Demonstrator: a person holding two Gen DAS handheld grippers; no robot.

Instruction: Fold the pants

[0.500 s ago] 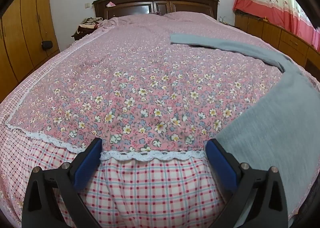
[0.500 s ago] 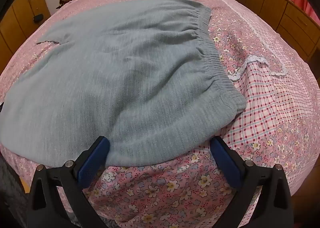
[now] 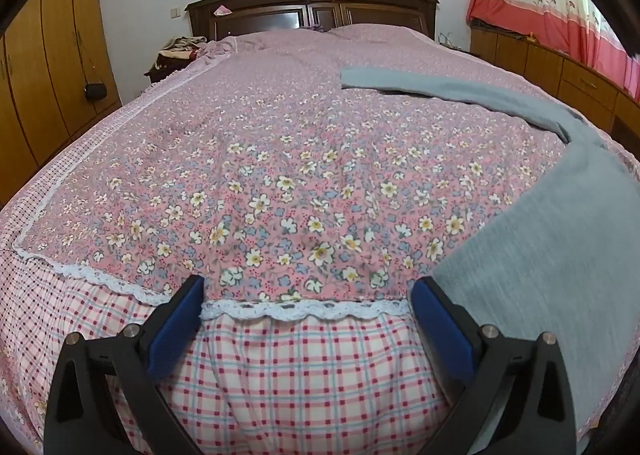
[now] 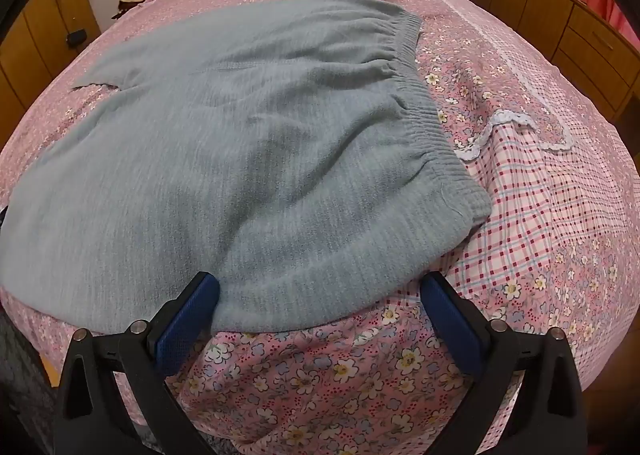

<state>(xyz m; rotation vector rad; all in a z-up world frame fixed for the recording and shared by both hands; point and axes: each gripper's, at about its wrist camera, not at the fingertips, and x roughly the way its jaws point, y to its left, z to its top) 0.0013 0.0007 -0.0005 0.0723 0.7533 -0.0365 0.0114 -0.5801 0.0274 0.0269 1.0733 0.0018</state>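
Observation:
Grey knit pants (image 4: 248,159) lie flat on the bed, with the ribbed elastic waistband (image 4: 424,111) on the right in the right wrist view. My right gripper (image 4: 320,295) is open and empty, its blue pads at the near edge of the pants. In the left wrist view the pants (image 3: 560,239) fill the right side and one leg (image 3: 440,89) stretches away across the bed. My left gripper (image 3: 306,299) is open and empty over the bedspread, with its right pad beside the pants' edge.
The bed has a pink floral cover (image 3: 280,175) with white lace trim over a checked sheet (image 3: 304,367). A dark wooden headboard (image 3: 312,3) stands at the far end. Wooden wardrobes (image 3: 36,95) are on the left, low cabinets (image 3: 560,71) and curtains on the right.
Both grippers have shifted only slightly; the right gripper's view has moved a little closer to the pants. Both stay open.

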